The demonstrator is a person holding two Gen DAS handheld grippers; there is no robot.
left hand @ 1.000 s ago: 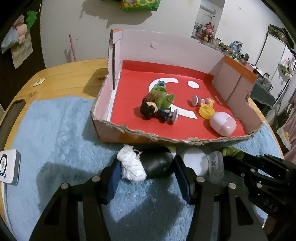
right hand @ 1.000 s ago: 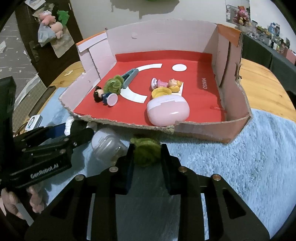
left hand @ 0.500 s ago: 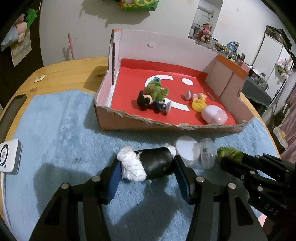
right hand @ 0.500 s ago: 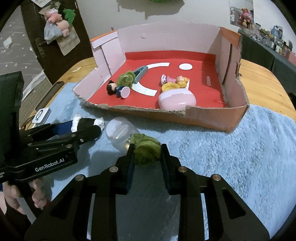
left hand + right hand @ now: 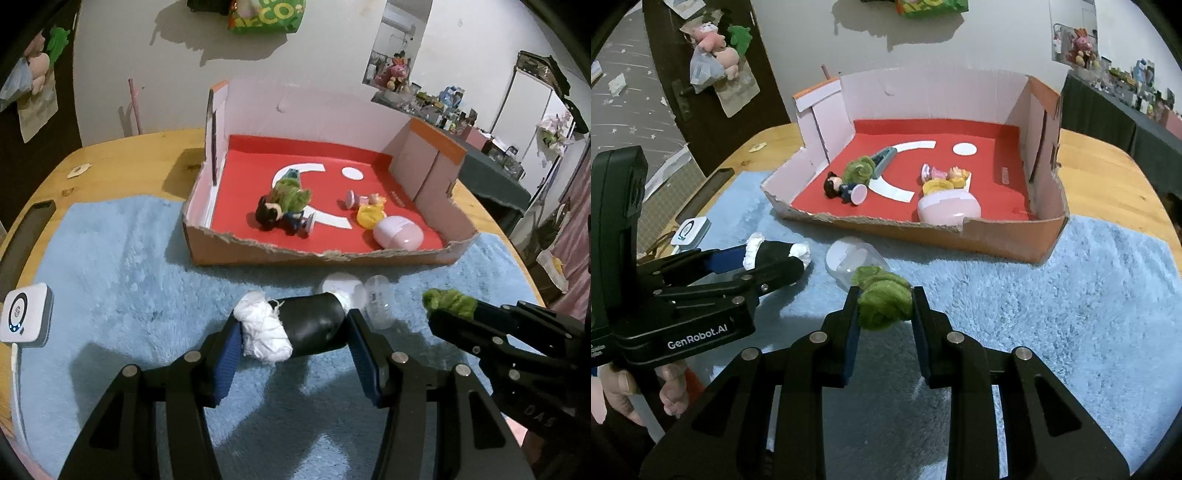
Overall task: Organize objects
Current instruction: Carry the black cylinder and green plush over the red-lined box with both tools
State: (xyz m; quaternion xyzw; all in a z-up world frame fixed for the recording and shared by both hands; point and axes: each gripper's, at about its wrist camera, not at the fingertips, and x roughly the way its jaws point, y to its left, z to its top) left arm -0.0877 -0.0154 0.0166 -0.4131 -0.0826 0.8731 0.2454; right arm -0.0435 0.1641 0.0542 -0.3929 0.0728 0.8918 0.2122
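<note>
Right claw point(image 5: 884, 314) clamped narrow on a green fuzzy ball point(image 5: 882, 301), carried clear of the blue rug point(image 5: 1052, 314); likely headed for the box. Left claw point(image 5: 291, 338) half open but gripping a black roll with white ends point(image 5: 291, 332) across its length, pads on both ends, so the wider gap fits the roll. Both items are off the rug, held in front of the box, not yet over it.

Just past the claws a clear capsule point(image 5: 855, 264) lies on the rug, not picked up. A white gadget point(image 5: 24, 319) sits at the rug's left edge.

Farther: cardboard box point(image 5: 314, 254) with red floor on the wooden surface point(image 5: 122, 162), torn front wall low, probably for easy drop-in. Inside: dark-haired figurine point(image 5: 280, 216), a second green ball point(image 5: 291, 194), pink case point(image 5: 397, 236), yellow piece point(image 5: 369, 216). Sorting looks partly done.
</note>
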